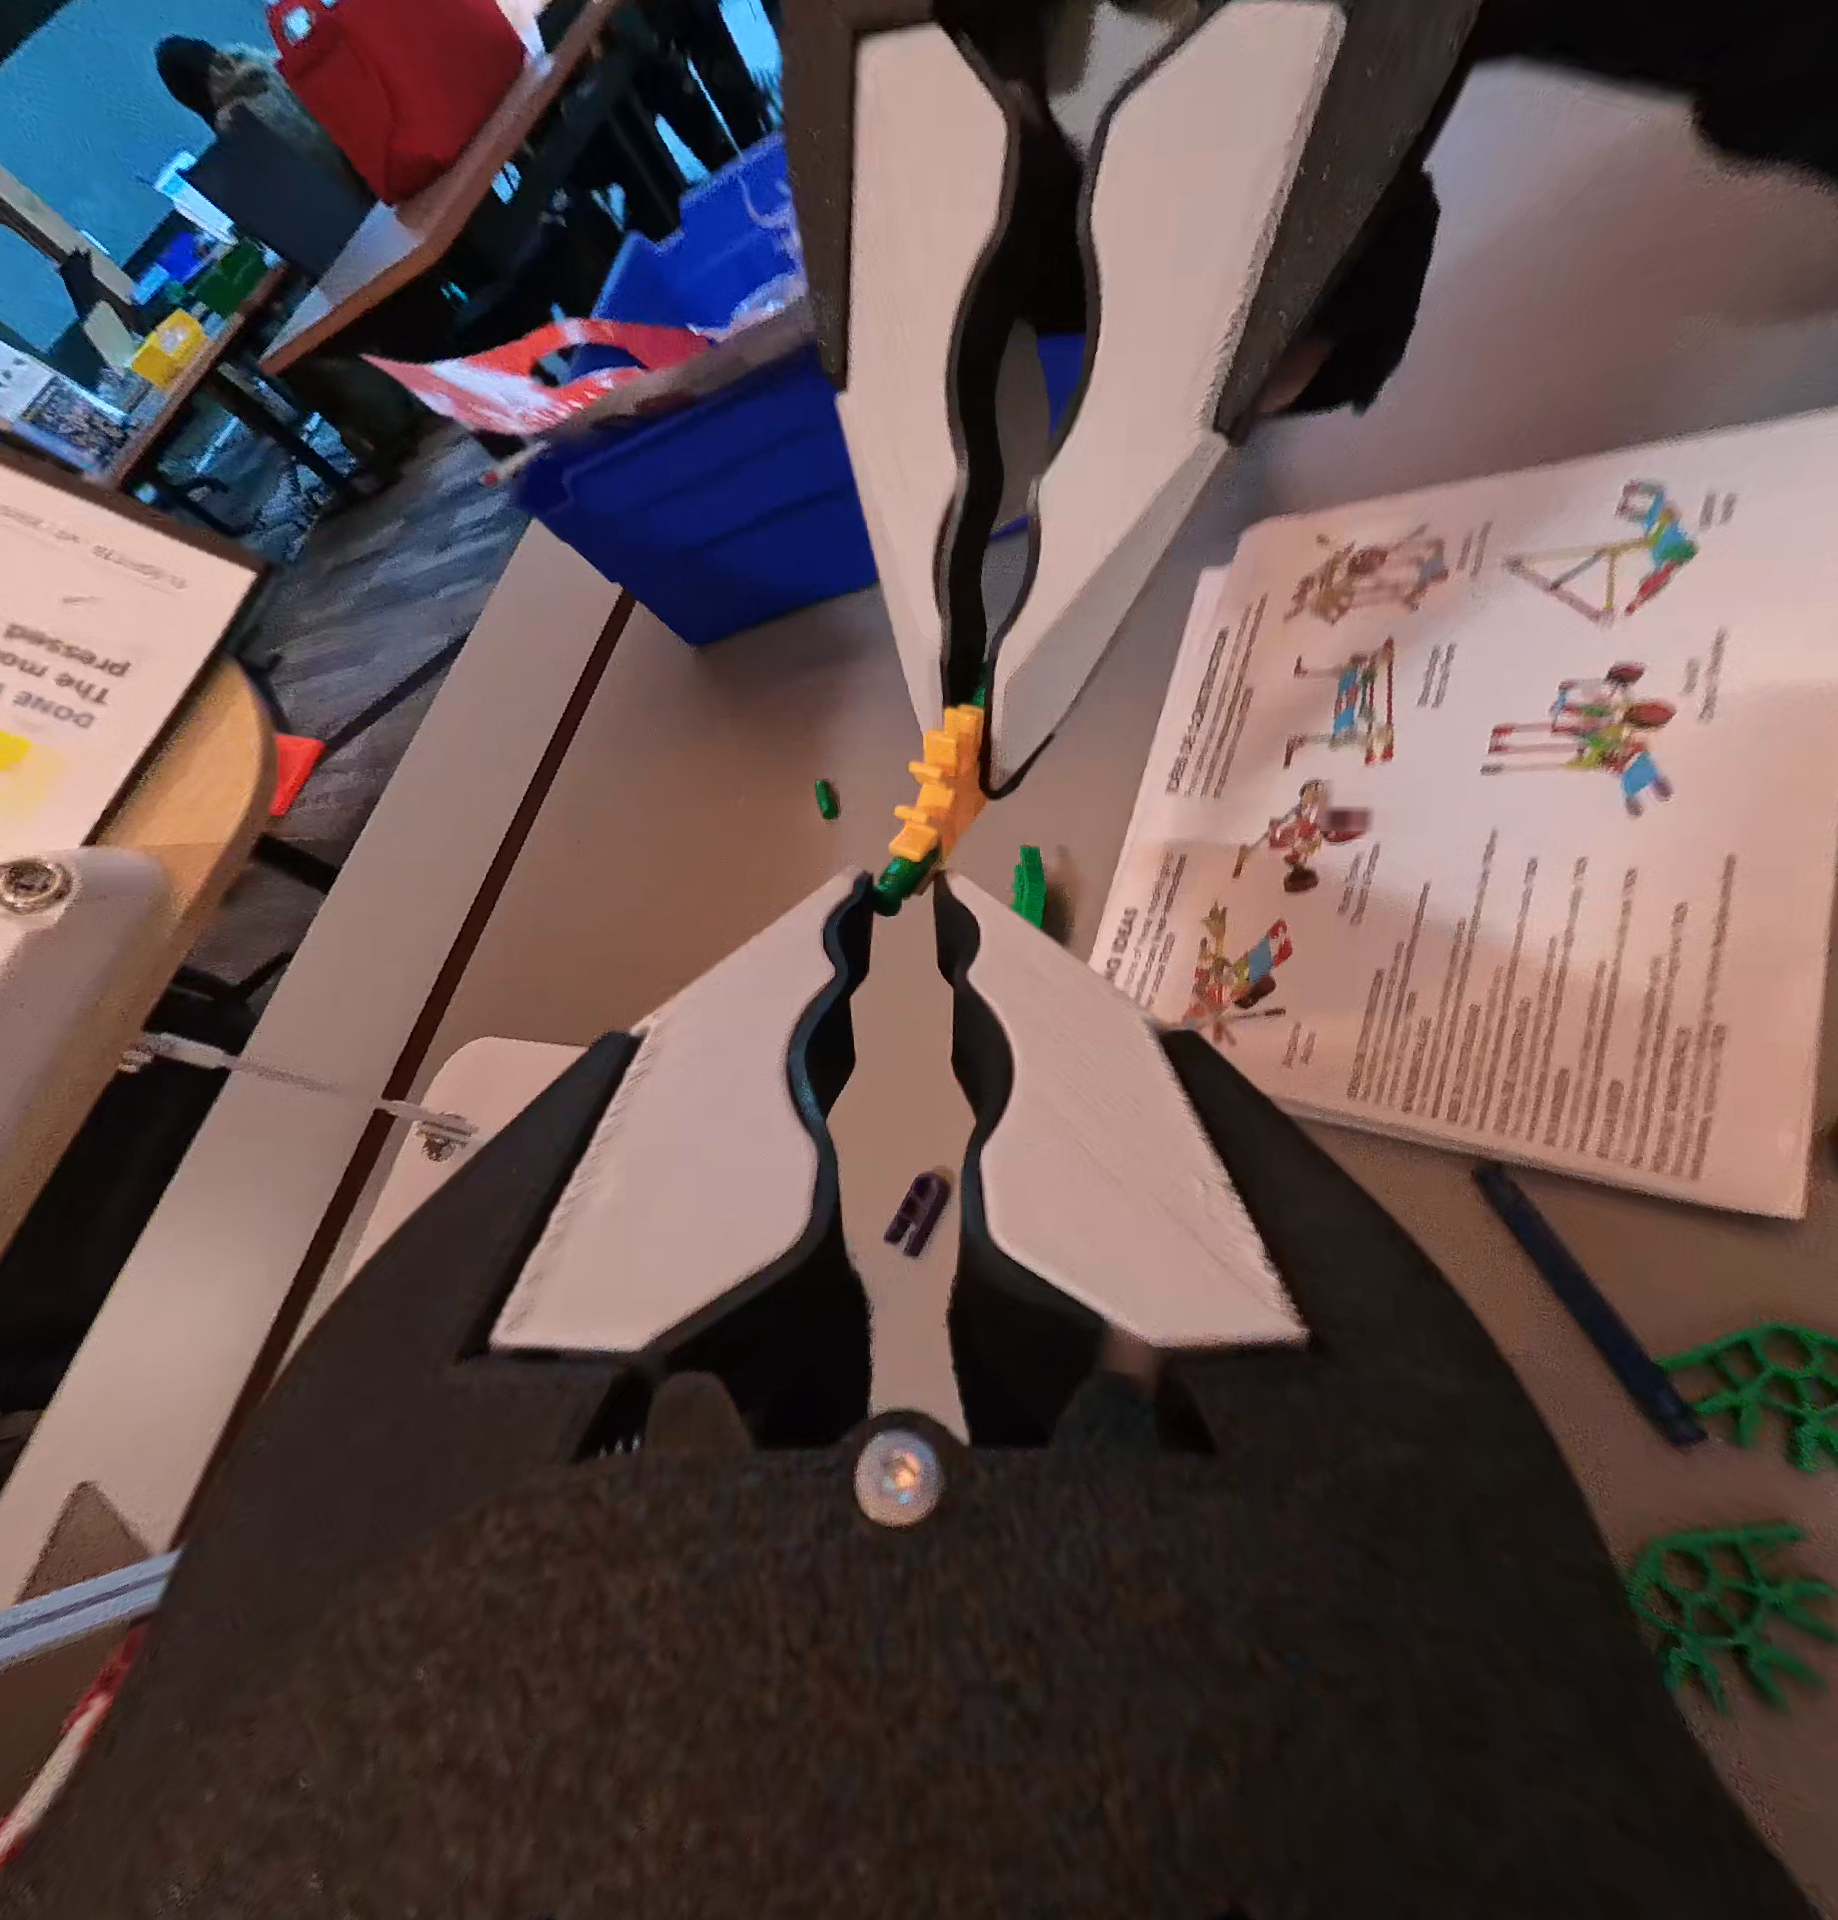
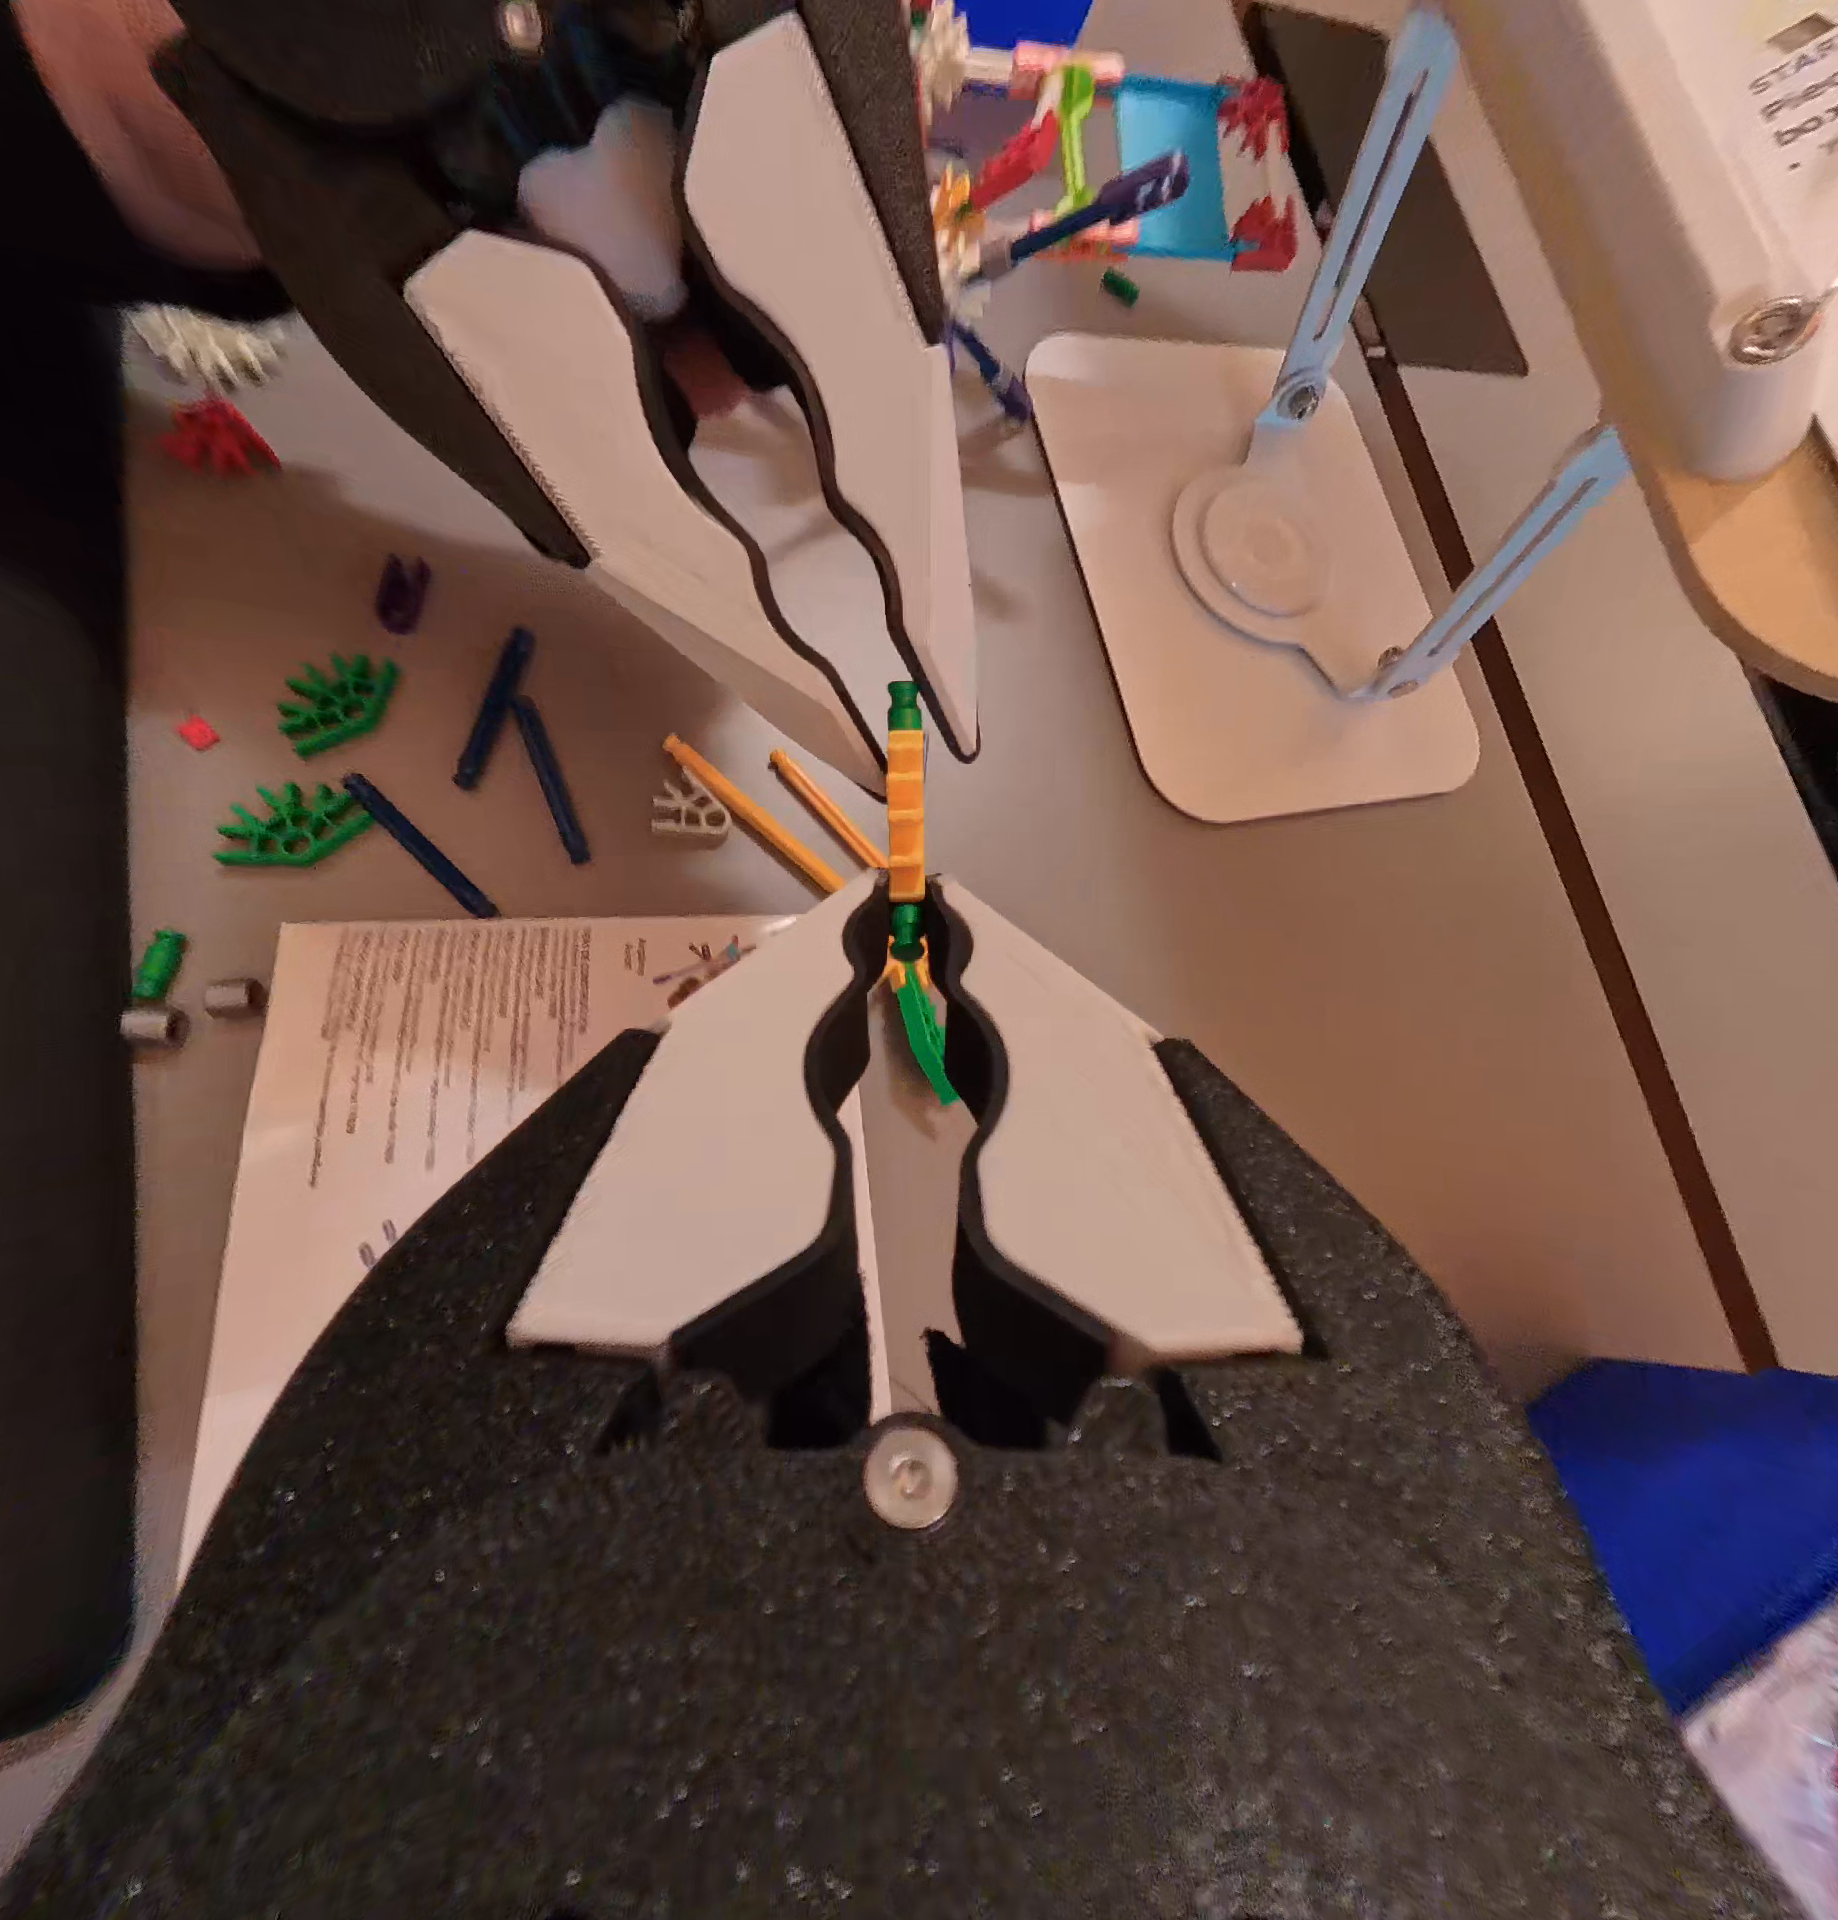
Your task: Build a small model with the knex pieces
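A yellow toothed connector [image 1: 936,790] [image 2: 907,810] hangs above the table between both grippers, with a short green rod at each end. My left gripper [image 1: 902,885] is shut on the green rod [image 1: 897,885] at its end; in the right wrist view it comes in from the top [image 2: 920,732] with that rod's tip [image 2: 902,707] showing. My right gripper [image 2: 904,896] is shut on the connector's other end, with the second green rod [image 2: 904,925] between its fingers. In the left wrist view it comes in from the top [image 1: 972,748].
An open instruction booklet [image 1: 1466,831] [image 2: 427,1039] lies beside the grippers. Loose parts lie on the table: green fan connectors [image 2: 338,701], blue rods [image 2: 499,707], yellow rods [image 2: 749,810], a purple clip [image 1: 920,1210]. A blue bin [image 1: 728,520], a built model [image 2: 1123,177] and a white stand base [image 2: 1258,582] are nearby. Only a small space, under 4 cm, lies between the two pairs of fingers. Both grippers' tips are roughly 12 centimetres from the purple clip [image 1: 920,1210].
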Motion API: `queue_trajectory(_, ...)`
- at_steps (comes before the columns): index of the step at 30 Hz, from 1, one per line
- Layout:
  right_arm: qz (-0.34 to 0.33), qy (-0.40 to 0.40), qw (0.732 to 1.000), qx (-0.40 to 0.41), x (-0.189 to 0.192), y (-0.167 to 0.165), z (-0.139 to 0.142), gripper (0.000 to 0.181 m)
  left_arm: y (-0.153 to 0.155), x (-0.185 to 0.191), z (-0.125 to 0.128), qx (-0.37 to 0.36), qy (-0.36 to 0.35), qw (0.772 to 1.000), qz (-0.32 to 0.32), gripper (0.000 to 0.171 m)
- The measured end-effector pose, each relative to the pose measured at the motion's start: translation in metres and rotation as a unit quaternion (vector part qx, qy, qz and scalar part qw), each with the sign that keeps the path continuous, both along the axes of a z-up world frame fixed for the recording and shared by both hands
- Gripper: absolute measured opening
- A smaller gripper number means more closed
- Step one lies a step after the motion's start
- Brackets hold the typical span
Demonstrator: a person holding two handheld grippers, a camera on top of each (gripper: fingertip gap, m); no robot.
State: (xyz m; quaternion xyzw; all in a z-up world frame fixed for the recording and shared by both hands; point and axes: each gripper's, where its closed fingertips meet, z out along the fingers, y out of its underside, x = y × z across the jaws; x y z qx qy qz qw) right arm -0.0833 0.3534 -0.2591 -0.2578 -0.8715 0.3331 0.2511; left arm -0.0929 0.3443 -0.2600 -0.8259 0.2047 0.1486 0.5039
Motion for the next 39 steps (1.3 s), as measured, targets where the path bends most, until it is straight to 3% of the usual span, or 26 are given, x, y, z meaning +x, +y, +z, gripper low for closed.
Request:
queue_trajectory(3,-0.009,0.009,0.999,0.045,0.000,0.002,-0.004,0.004,0.000,-0.002,-0.007,-0.020,0.036,0.999,0.010,0.008)
queue_trajectory(17,-0.064,0.021,0.996,0.066,-0.015,0.008,-0.014,0.004,0.006,-0.023,-0.015,-0.040,0.133,0.986,0.090,0.009)
queue_trajectory(21,-0.069,0.042,0.992,0.102,-0.017,0.010,-0.015,0.004,0.007,-0.016,-0.017,-0.043,0.065,0.995,0.067,0.023)
queue_trajectory(26,-0.063,0.054,0.988,0.132,-0.018,0.011,-0.019,0.005,0.007,-0.015,-0.020,-0.046,0.046,0.996,0.060,0.020)
queue_trajectory(28,-0.061,0.059,0.987,0.134,-0.019,0.010,-0.018,0.004,0.007,-0.018,-0.016,-0.037,0.052,0.996,0.065,0.011)
queue_trajectory(39,-0.081,0.063,0.992,0.073,-0.025,0.014,-0.011,0.004,0.013,-0.023,-0.005,-0.012,0.064,0.993,0.099,0.010)
